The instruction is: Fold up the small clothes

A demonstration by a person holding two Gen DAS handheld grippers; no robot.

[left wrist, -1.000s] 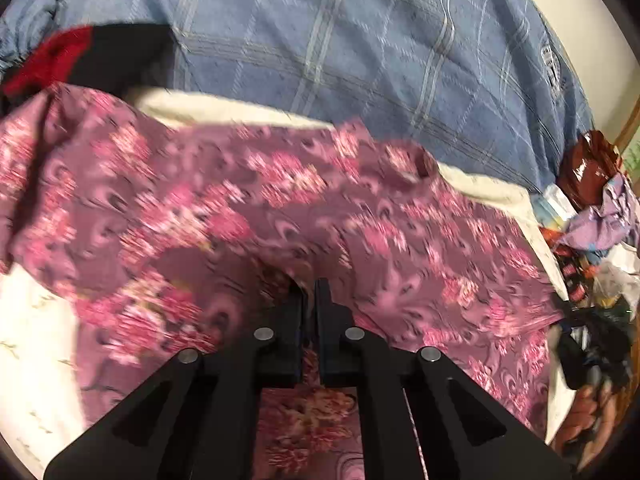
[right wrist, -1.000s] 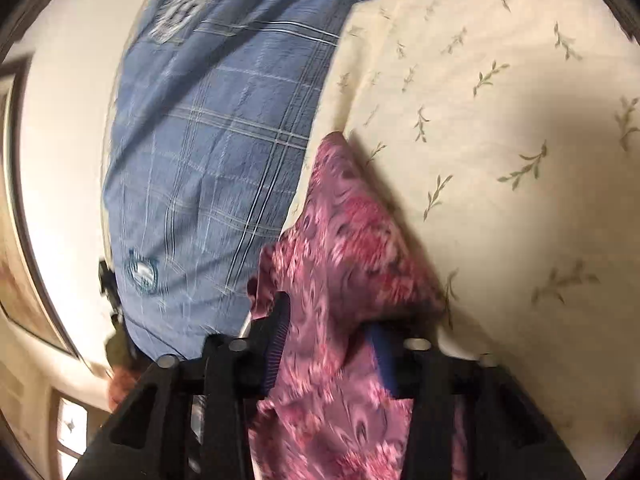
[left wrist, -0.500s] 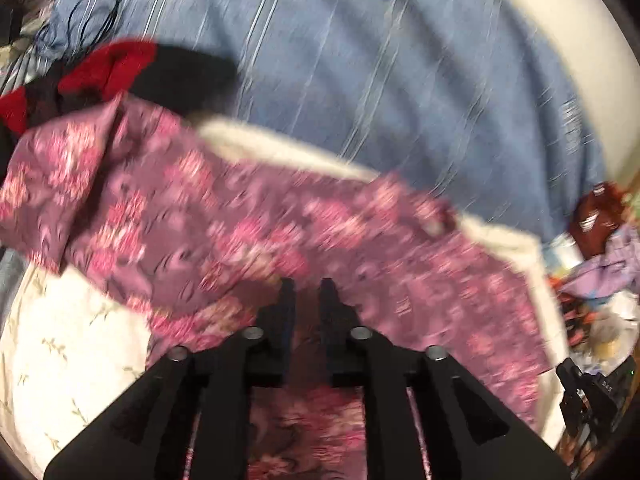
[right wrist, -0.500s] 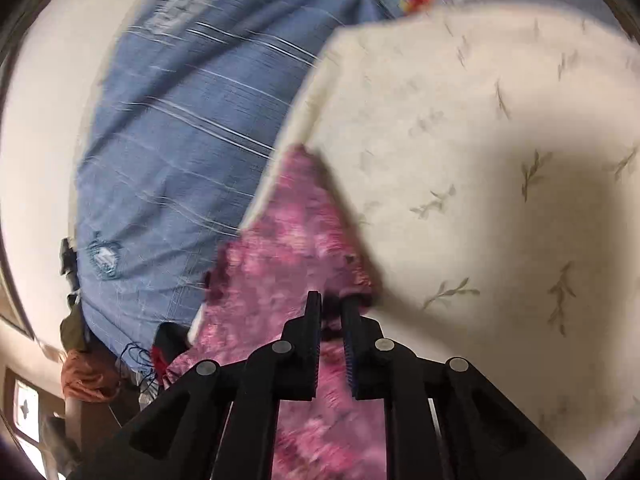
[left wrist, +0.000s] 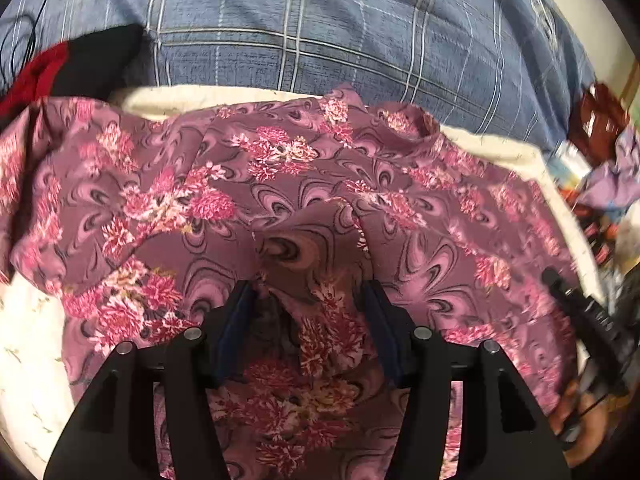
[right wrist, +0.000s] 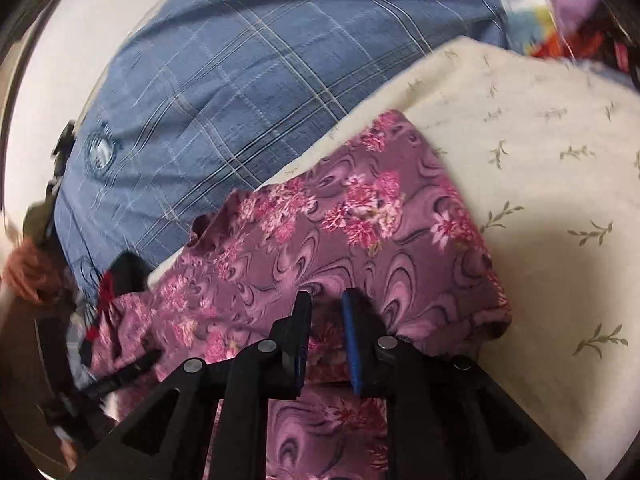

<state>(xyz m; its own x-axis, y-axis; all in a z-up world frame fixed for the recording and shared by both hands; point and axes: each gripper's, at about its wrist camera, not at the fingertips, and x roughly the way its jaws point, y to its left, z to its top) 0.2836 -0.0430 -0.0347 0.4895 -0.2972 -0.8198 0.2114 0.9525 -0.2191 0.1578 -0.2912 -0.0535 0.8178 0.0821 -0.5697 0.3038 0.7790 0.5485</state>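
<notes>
left gripper (left wrist: 306, 300): jaws spread wide over a raised fold | floral garment (left wrist: 300, 184): purple-pink, spread centre, rumpled | cream sheet (left wrist: 28, 344): under it, 8 o'clock | blue plaid cover (left wrist: 320, 20): 12 o'clock | red-black cloth (left wrist: 68, 68): 10 o'clock

From the left wrist, bare cream sprigged sheet (left wrist: 28, 344) lies passable at eight o'clock, while the floral garment (left wrist: 320, 184) covers the centre, a red-and-black cloth (left wrist: 80, 68) blocks ten o'clock, and a clutter pile (left wrist: 600, 168) crowds three o'clock.
</notes>
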